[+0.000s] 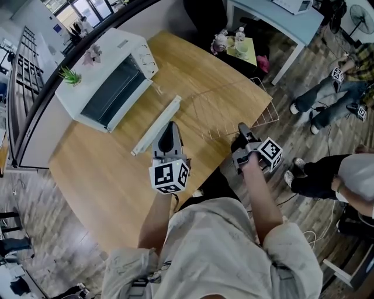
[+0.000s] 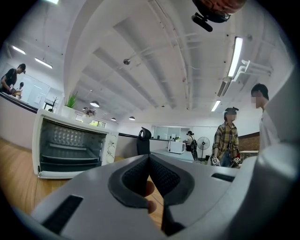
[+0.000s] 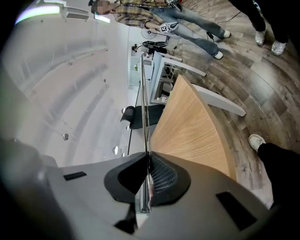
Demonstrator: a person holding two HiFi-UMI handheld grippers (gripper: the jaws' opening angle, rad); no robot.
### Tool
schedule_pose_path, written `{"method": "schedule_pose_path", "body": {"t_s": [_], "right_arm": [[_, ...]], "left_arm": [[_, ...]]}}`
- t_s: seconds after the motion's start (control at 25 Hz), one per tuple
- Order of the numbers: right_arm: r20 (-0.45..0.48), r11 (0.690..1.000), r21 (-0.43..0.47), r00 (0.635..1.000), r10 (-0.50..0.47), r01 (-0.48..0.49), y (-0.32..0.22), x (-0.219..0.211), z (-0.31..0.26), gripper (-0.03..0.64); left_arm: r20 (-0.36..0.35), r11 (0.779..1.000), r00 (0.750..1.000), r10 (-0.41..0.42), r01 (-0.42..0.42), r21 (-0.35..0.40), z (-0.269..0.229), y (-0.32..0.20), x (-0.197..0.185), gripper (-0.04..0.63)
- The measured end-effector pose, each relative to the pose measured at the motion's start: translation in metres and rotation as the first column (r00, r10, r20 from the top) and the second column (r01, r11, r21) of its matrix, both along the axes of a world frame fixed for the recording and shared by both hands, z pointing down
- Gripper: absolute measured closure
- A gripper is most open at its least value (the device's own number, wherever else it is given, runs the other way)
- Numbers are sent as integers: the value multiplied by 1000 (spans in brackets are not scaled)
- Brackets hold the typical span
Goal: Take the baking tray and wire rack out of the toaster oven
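Observation:
A white toaster oven (image 1: 111, 79) stands at the far left of the round wooden table (image 1: 99, 181); in the left gripper view the oven (image 2: 70, 145) shows its dark inside. A long pale baking tray (image 1: 153, 128) lies on the table in front of it. My left gripper (image 1: 169, 127) sits just right of the tray, and its jaws (image 2: 149, 159) are shut with nothing between them. The thin wire rack (image 1: 234, 108) stretches over the table's right part. My right gripper (image 1: 242, 129) is shut on the rack's near edge, and a rack wire (image 3: 143, 93) runs out from between the pads.
A small plant (image 1: 70, 76) stands on top of the oven. Beyond the table's right edge (image 1: 274, 111) are people (image 1: 327, 96) on the wooden floor and a light blue table (image 1: 274, 17). Bottles (image 1: 231, 41) sit on a low green surface behind the table.

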State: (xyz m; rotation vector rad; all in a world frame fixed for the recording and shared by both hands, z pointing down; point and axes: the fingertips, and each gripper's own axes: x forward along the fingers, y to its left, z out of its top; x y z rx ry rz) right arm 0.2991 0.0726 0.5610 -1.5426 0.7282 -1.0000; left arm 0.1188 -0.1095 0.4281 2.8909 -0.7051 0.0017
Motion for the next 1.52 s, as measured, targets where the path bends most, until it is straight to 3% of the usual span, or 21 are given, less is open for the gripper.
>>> {"method": "schedule_pose_path", "body": {"t_s": [0.56, 0.88, 1.12, 1.4, 1.52], "right_arm": [[159, 995, -92, 987, -14, 29, 8, -7, 64, 591], [141, 978, -198, 989, -39, 67, 10, 2, 77, 584], [114, 944, -314, 991, -73, 105, 13, 2, 86, 569], [163, 912, -392, 985, -56, 117, 18, 2, 96, 540], [148, 873, -467, 986, -81, 141, 22, 7, 100, 520]], "left_arm": [[22, 999, 999, 31, -31, -8, 9, 11, 17, 581], [28, 998, 997, 65, -65, -3, 11, 16, 21, 580], [35, 997, 997, 73, -73, -3, 12, 18, 25, 581], [37, 997, 996, 81, -81, -7, 13, 19, 27, 581], [37, 997, 996, 80, -80, -12, 14, 18, 28, 581]]}}
